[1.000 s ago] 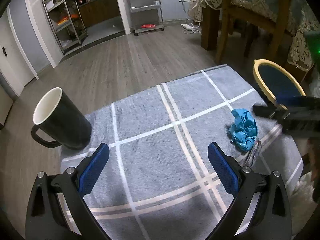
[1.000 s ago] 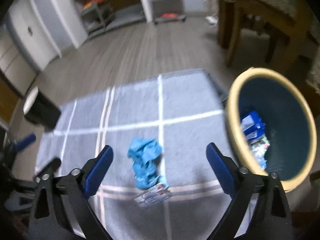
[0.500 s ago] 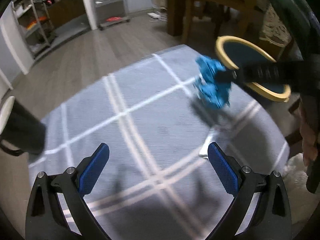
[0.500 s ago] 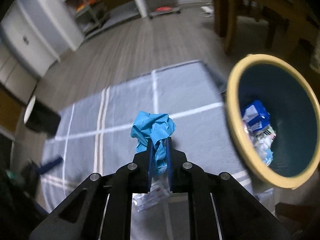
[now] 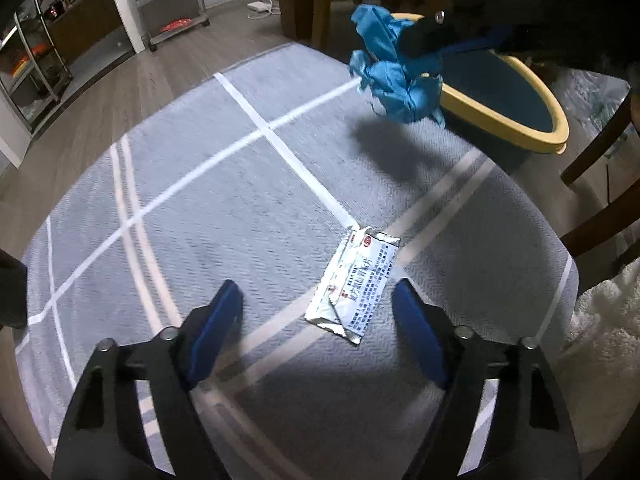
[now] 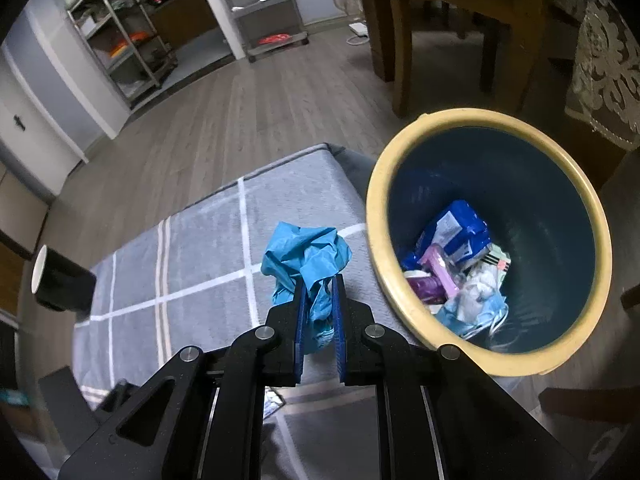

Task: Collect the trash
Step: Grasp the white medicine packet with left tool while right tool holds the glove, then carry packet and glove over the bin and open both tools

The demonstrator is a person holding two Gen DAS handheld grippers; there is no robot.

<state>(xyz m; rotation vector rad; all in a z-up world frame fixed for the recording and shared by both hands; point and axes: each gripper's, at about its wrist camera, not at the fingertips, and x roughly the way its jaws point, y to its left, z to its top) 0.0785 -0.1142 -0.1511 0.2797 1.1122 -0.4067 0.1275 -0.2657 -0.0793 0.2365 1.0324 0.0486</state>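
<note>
My right gripper is shut on a crumpled blue glove and holds it above the grey checked cloth, just left of the yellow-rimmed bin. The bin holds several wrappers and tissues. In the left wrist view the blue glove hangs in the air beside the bin, held by the right gripper. My left gripper is open and low over the cloth. A white foil packet lies flat between and just ahead of its blue pads.
A black mug with a white inside stands at the cloth's far left edge. Wooden chair and table legs stand behind the bin. A chair frame is at the right of the cloth. Metal shelves stand at the far wall.
My right gripper lifted the blue glove off the cloth and carried it right toward the bin. My left gripper moved right toward the white packet and narrowed its opening.
</note>
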